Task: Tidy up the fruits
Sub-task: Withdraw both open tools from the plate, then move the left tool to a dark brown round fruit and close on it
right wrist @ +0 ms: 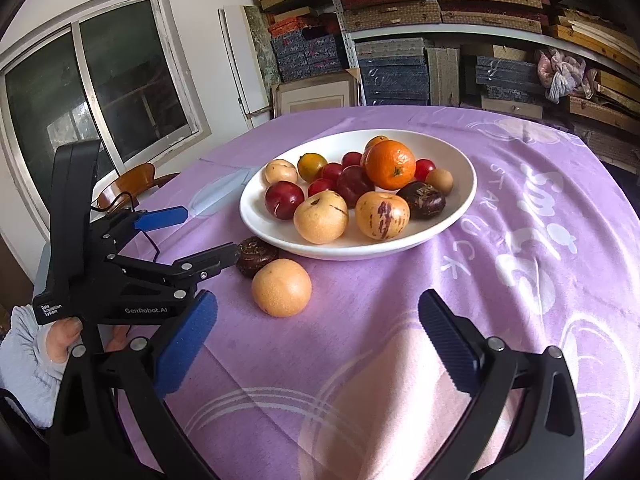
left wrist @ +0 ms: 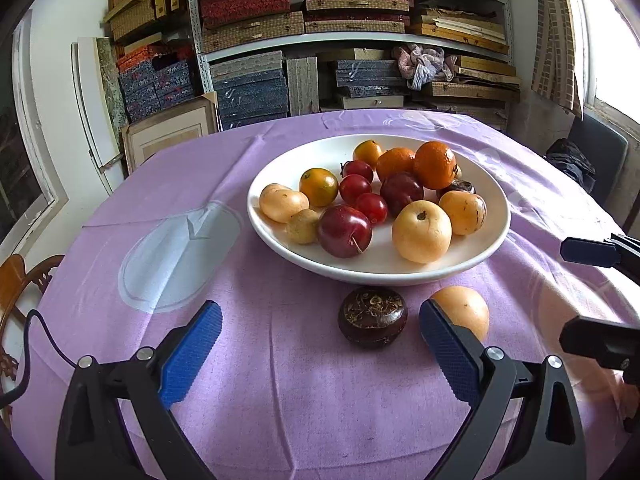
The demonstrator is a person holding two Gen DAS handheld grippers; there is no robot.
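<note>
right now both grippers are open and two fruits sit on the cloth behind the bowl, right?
Not behind it. The dark fruit and the pale fruit sit on the cloth in front of the bowl, on the grippers' side, as the left wrist view shows. Both the left gripper and right gripper are open.

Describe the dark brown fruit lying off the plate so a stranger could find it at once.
Start at the white plate of fruit on the purple cloth. Just in front of its near rim, two fruits lie on the cloth side by side. The dark fruit is the squat, brown, rough-topped one; its neighbour, the yellow fruit, is smooth, pale and rounder.
</note>
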